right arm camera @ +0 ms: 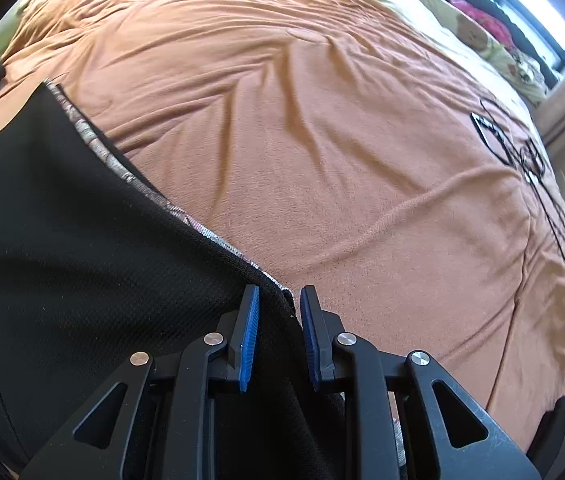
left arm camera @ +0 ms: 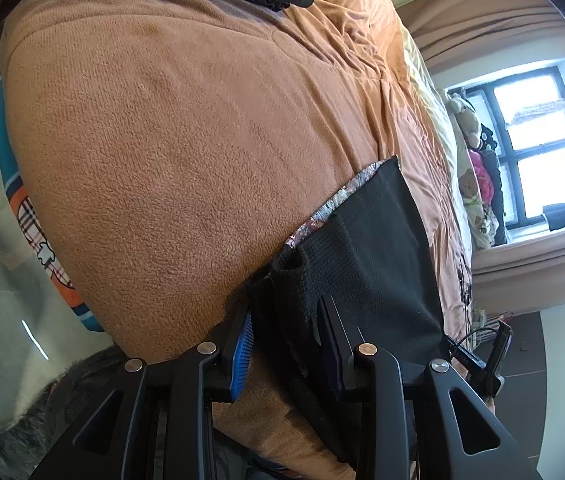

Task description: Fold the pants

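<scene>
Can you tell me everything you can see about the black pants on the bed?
The black pants are soft knit cloth with a fine mesh-like weave and a pale patterned lining peeking out along one edge. They lie on the orange blanket, partly lifted and bunched. The left gripper pinches a bunched fold of them between its pads. The right gripper straddles another edge, which runs between its blue pads; a gap still shows on one side, so that grip is not yet firm.

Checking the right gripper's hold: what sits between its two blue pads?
In the right wrist view, the edge of the black pants runs between the right gripper pads, over the orange blanket.
</scene>
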`<state>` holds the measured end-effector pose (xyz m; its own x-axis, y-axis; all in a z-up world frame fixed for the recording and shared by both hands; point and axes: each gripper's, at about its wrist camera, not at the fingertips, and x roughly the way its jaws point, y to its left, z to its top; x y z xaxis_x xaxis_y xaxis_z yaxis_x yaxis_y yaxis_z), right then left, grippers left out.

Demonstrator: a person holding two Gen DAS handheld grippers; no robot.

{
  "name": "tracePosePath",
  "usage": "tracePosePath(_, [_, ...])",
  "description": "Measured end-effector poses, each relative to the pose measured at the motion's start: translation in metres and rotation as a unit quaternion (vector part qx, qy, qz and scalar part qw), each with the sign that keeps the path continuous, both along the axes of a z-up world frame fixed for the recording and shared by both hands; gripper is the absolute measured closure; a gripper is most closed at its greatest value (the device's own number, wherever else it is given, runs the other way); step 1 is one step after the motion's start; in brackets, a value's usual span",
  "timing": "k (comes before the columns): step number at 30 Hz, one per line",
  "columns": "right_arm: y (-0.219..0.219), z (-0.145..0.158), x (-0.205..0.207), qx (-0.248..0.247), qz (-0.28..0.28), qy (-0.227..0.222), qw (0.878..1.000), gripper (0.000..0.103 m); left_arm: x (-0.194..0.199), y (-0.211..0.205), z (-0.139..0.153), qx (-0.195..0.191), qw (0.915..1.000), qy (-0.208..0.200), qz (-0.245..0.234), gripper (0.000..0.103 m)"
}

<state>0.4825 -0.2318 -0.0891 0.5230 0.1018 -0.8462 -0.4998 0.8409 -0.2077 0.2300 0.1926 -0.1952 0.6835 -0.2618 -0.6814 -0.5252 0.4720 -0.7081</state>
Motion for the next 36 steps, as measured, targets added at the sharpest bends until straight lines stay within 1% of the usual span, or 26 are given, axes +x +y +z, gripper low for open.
tracePosePath(1, [0.0, 0.004, -0.002, 0.005, -0.004, 0.001, 1.0, 0.084, 0.0, 0.0, 0.0, -0.004, 1.0, -0.004, 0.001, 0.066])
tracePosePath(2, [-0.001, 0.008, -0.005, 0.008, -0.005, 0.001, 1.0, 0.083, -0.001, 0.0, 0.0, -0.008, 0.9999, -0.008, 0.002, 0.062])
tracePosePath(4, [-0.004, 0.019, -0.013, 0.016, -0.005, -0.006, 1.0, 0.082, -0.001, -0.001, -0.001, -0.014, 0.9998, -0.014, 0.004, 0.06])
tracePosePath(6, [-0.006, 0.027, -0.021, 0.025, -0.008, -0.009, 1.0, 0.078, 0.001, -0.001, -0.002, -0.014, 0.9997, -0.019, 0.002, 0.06])
tracePosePath(8, [-0.01, 0.036, -0.032, 0.047, -0.013, -0.01, 0.999, 0.065, 0.001, 0.002, -0.005, -0.024, 0.9993, -0.03, 0.006, 0.06])
tracePosePath(9, [-0.011, 0.039, -0.037, 0.059, -0.015, -0.01, 0.998, 0.064, 0.001, 0.004, -0.007, -0.031, 0.9988, -0.037, 0.008, 0.06])
tracePosePath(11, [-0.015, 0.047, -0.051, 0.082, -0.016, -0.009, 0.996, 0.064, 0.002, 0.007, -0.01, -0.039, 0.9979, -0.052, 0.008, 0.06])
tracePosePath(13, [-0.016, 0.052, -0.066, 0.093, -0.019, -0.011, 0.995, 0.064, 0.001, 0.012, -0.016, -0.058, 0.9962, -0.063, 0.013, 0.06])
tracePosePath(14, [-0.016, 0.053, -0.072, 0.101, -0.019, -0.01, 0.995, 0.064, -0.001, 0.014, -0.018, -0.064, 0.9956, -0.066, 0.016, 0.063])
tracePosePath(17, [-0.014, 0.052, -0.091, 0.129, -0.018, -0.001, 0.991, 0.064, -0.004, 0.013, -0.016, -0.058, 0.9963, -0.064, 0.008, 0.074])
tracePosePath(18, [-0.016, 0.052, -0.093, 0.133, -0.019, 0.001, 0.991, 0.064, -0.005, 0.012, -0.017, -0.058, 0.9963, -0.063, 0.004, 0.082])
tracePosePath(20, [-0.015, 0.05, -0.104, 0.144, -0.023, 0.005, 0.989, 0.064, -0.006, 0.011, -0.02, -0.063, 0.9962, -0.059, -0.004, 0.093])
tracePosePath(22, [-0.016, 0.047, -0.113, 0.162, -0.023, 0.018, 0.986, 0.064, -0.008, 0.011, -0.019, -0.063, 0.9957, -0.067, -0.004, 0.094])
tracePosePath(27, [-0.014, 0.043, -0.136, 0.182, -0.019, 0.031, 0.983, 0.065, -0.011, 0.011, -0.011, -0.059, 0.9945, -0.086, -0.009, 0.094])
tracePosePath(29, [-0.011, 0.04, -0.143, 0.194, -0.018, 0.042, 0.98, 0.072, -0.012, 0.011, -0.007, -0.06, 0.9937, -0.094, -0.012, 0.094])
tracePosePath(33, [-0.006, 0.033, -0.159, 0.211, -0.013, 0.058, 0.976, 0.073, -0.014, 0.011, -0.002, -0.061, 0.9923, -0.106, -0.016, 0.094])
tracePosePath(34, [-0.003, 0.031, -0.163, 0.216, -0.01, 0.063, 0.974, 0.078, -0.014, 0.01, 0.0, -0.061, 0.9921, -0.109, -0.016, 0.094])
tracePosePath(36, [-0.001, 0.027, -0.171, 0.224, -0.007, 0.069, 0.972, 0.08, -0.014, 0.01, 0.002, -0.062, 0.9915, -0.113, -0.018, 0.094])
